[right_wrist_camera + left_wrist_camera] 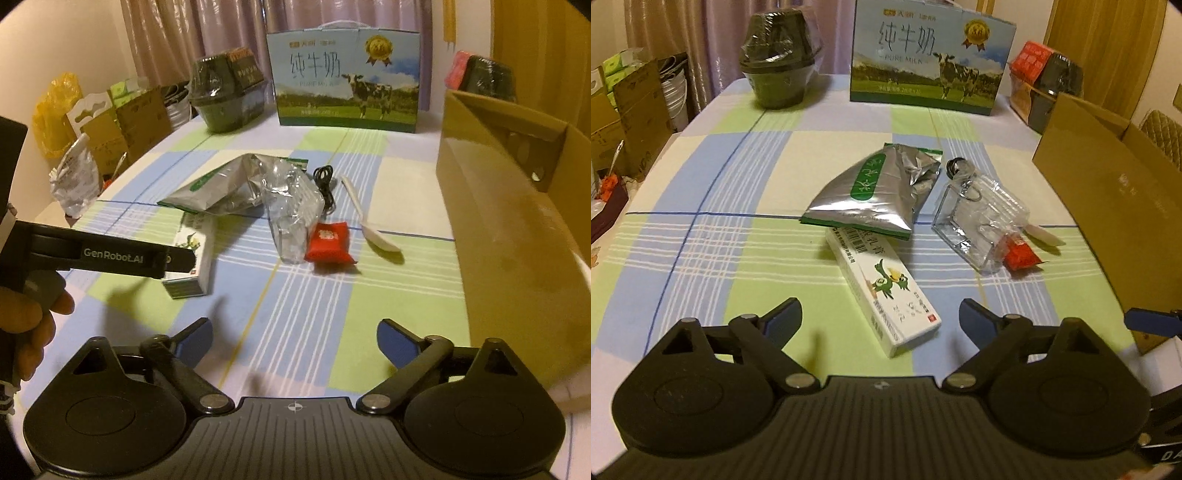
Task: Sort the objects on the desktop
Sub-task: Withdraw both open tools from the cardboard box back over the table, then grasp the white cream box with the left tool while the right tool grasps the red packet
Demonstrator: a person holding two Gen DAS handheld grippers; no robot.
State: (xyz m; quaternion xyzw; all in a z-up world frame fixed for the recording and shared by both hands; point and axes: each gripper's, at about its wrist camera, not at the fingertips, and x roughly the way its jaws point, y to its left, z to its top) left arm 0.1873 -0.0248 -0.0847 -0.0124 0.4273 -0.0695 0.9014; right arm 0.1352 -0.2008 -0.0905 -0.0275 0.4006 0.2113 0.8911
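both tools stand released with nothing between their pads: the left gripper (881,314) at the bottom of the left wrist view, the right gripper (294,334) at the bottom of the right wrist view.

the items to sort lie in a tight cluster at centre frame on the checked tablecloth (713,240). the foil pouch (875,192) overlaps the upper end of the white carton (882,284). the clear plastic box (979,221) touches the red sachet (328,243), with the white spoon (365,218) just beside and a coiled black cable (324,181) behind. the open cardboard box (509,206) stands at right frame, judged the likely receptacle.

risks, as judgement:
- lifting the carton drags the pouch resting on it.
- the clear box is slick and hard to read, so a grip may slip.
- the sachet could be nudged aside by a jaw reaching for the box.
- both tools converging on one cluster may collide.
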